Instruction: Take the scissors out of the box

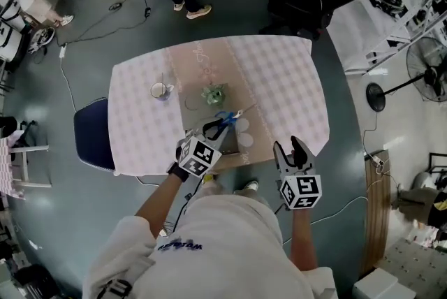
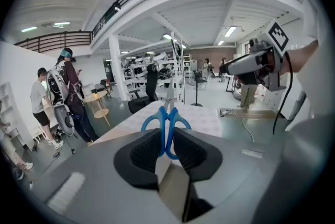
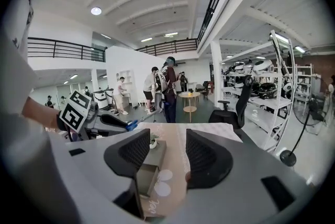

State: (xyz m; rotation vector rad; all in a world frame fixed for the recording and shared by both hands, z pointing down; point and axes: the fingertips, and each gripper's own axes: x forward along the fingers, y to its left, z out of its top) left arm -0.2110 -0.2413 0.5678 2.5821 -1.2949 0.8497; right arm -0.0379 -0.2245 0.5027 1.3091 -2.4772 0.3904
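Observation:
Blue-handled scissors point(image 1: 226, 119) hang in the air over the table's near edge, with my left gripper point(image 1: 213, 128) shut on their handles. In the left gripper view the handles point(image 2: 166, 124) sit pinched between the pads and the blades point away and up. The grey box point(image 1: 241, 142) stands on the brown runner just below and right of the scissors; it also shows between my right jaws as a low open box point(image 3: 149, 165). My right gripper point(image 1: 292, 146) hovers open at the table's near right edge, with nothing between its fingers point(image 3: 209, 157).
The table point(image 1: 279, 81) has a checked cloth and a brown runner. A small potted plant point(image 1: 214, 93) and a cup point(image 1: 160, 89) stand beyond the box. A blue chair point(image 1: 91, 133) is at the left. People stand far behind the table.

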